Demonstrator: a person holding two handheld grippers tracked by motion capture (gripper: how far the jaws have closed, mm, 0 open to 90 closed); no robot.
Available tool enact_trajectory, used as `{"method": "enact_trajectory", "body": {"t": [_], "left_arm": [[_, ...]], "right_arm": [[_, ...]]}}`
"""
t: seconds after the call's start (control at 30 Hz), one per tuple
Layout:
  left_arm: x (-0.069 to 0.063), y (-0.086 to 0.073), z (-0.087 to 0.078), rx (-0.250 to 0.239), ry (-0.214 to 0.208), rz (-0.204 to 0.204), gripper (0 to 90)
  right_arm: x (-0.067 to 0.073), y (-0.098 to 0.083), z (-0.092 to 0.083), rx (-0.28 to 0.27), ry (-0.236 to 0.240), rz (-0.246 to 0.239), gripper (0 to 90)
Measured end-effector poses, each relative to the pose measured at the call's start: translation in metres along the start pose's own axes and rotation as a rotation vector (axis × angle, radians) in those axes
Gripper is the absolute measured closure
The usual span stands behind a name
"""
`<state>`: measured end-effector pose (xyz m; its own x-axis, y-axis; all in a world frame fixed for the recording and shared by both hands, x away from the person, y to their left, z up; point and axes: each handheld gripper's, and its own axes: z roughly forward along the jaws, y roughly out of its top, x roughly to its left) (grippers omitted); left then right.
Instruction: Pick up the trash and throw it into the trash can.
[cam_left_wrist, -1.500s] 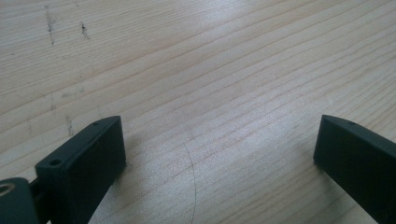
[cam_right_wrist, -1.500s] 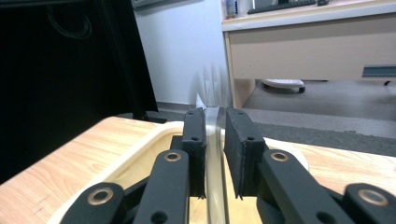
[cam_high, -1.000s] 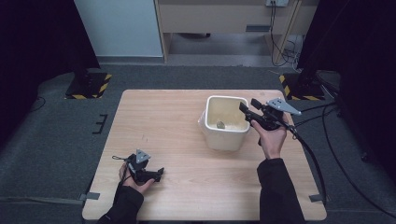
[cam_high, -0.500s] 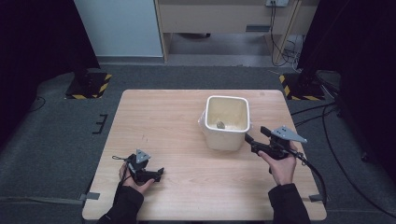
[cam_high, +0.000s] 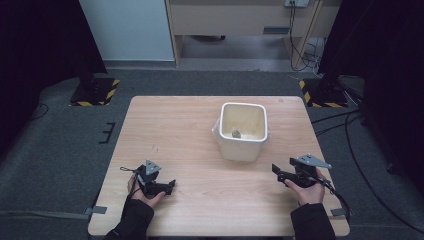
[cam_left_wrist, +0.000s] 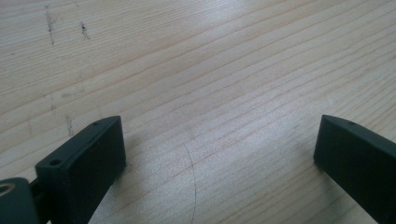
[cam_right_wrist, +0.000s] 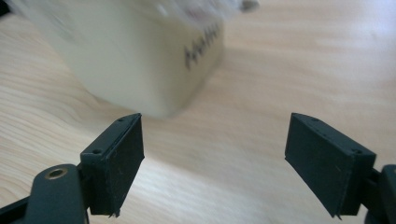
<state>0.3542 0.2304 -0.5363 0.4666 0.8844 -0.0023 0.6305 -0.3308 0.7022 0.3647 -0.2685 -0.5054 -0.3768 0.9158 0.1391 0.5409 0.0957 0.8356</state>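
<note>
A cream square bin (cam_high: 243, 131) stands on the wooden table (cam_high: 185, 130) right of centre, with a small dark lump (cam_high: 235, 133) on its bottom. My right gripper (cam_high: 278, 172) hovers low over the table in front of the bin's right corner; its jaws have just been opening and stand open with nothing between them. In the right gripper view the bin (cam_right_wrist: 135, 51) lies blurred just beyond the fingertips (cam_right_wrist: 123, 154). My left gripper (cam_high: 169, 187) rests near the table's front left, open, with bare wood between its fingers (cam_left_wrist: 93, 154).
Cables (cam_high: 345, 200) trail from the right gripper over the table's right edge. Black stands with yellow-striped bases (cam_high: 95, 90) sit on the grey floor beyond both far corners. A wooden cabinet (cam_high: 240, 20) stands behind the table.
The right hand has come down and back from the bin's rim toward the table's front right, and its jaws have spread wider. The left hand has stayed put.
</note>
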Motion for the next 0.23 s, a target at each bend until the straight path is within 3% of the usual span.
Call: {"method": "enact_trajectory", "body": {"t": [0.23], "left_arm": [[0.0,0.0,0.0,0.0,0.0,0.0,1.1]], "right_arm": [[-0.011,-0.019,0.008,0.118,-0.101,-0.039,18.0]]}}
